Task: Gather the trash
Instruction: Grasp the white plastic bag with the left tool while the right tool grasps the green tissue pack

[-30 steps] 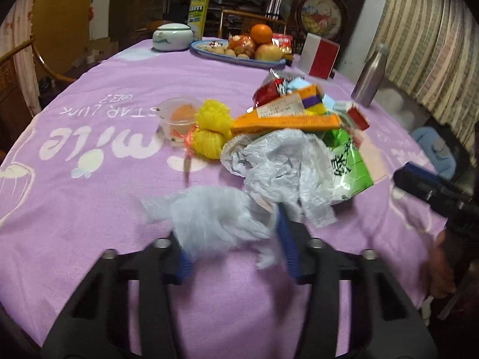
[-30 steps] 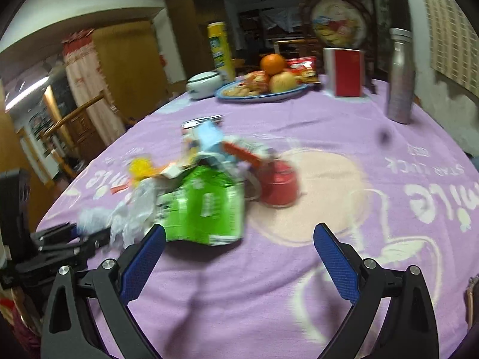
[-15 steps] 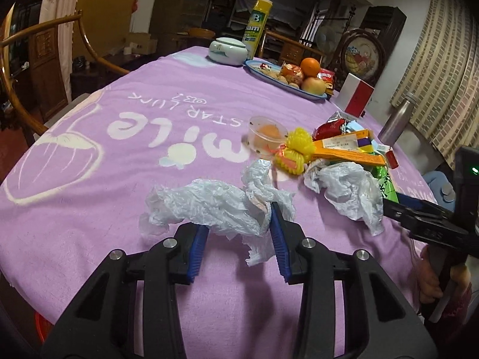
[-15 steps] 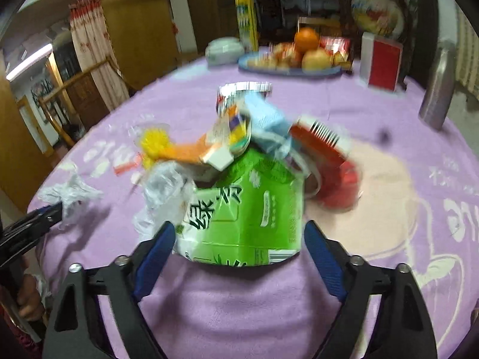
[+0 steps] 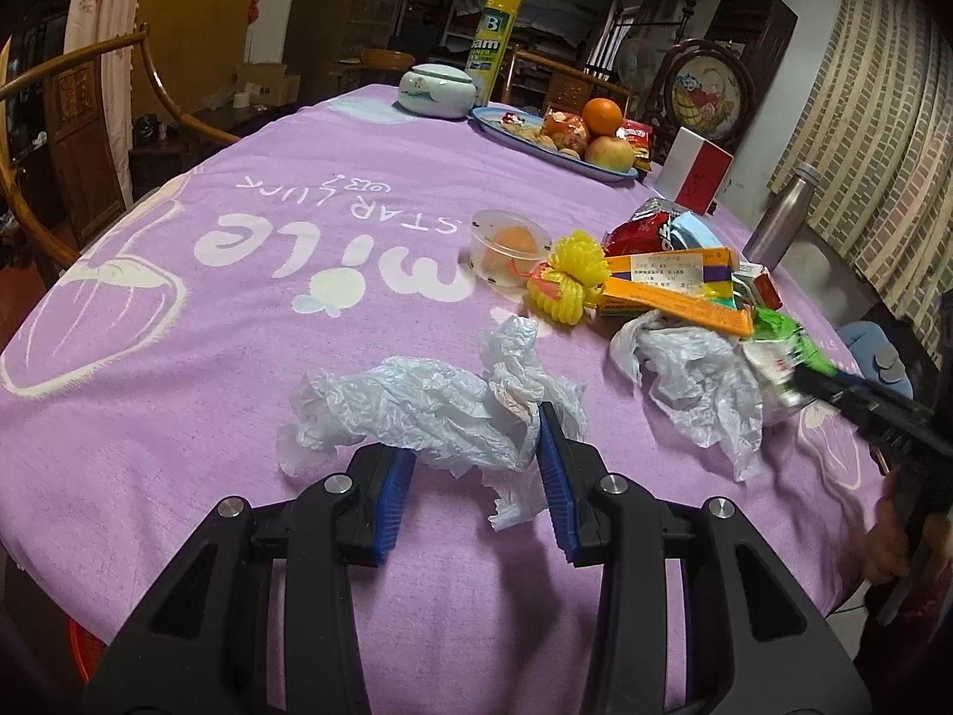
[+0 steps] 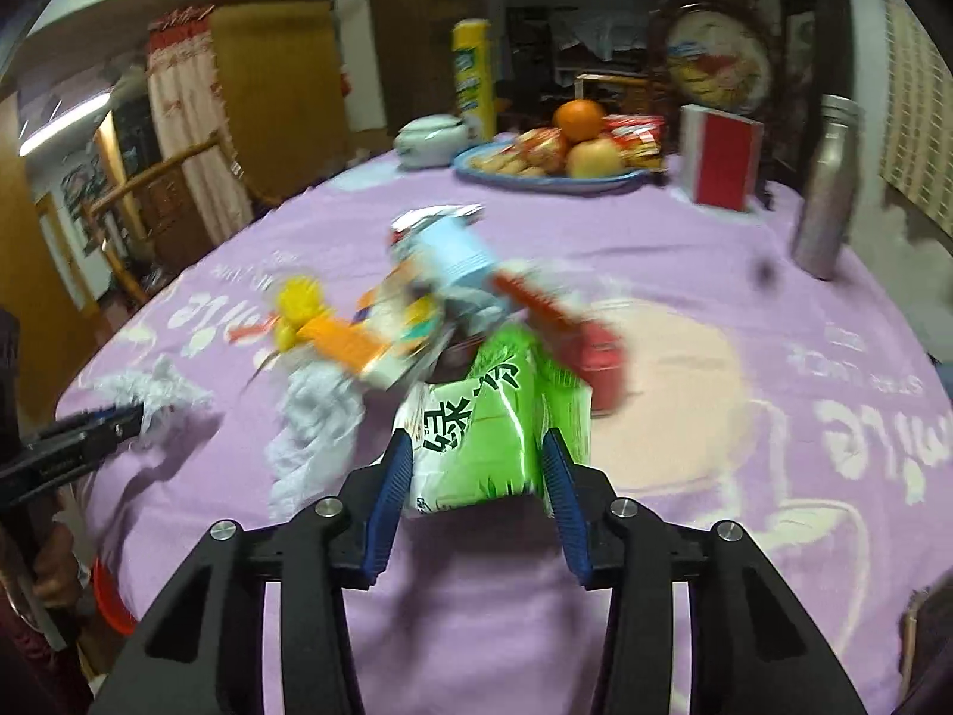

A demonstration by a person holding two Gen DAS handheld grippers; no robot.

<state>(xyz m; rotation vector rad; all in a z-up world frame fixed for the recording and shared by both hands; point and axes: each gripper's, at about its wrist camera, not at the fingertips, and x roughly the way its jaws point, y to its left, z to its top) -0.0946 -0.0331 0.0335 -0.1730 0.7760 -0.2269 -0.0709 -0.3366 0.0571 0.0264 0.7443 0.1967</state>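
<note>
Our left gripper (image 5: 476, 465) is clenched on a crumpled white plastic bag (image 5: 417, 405), thin and wrinkled, at the near side of the purple tablecloth (image 5: 238, 357). Our right gripper (image 6: 476, 476) has just been closing and now squeezes a green packet (image 6: 482, 423) with dark characters, at the near edge of the trash pile (image 6: 417, 298).

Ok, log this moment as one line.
left gripper: shut on crumpled plastic bag | right gripper: just closing on green packet | pile: remains
</note>
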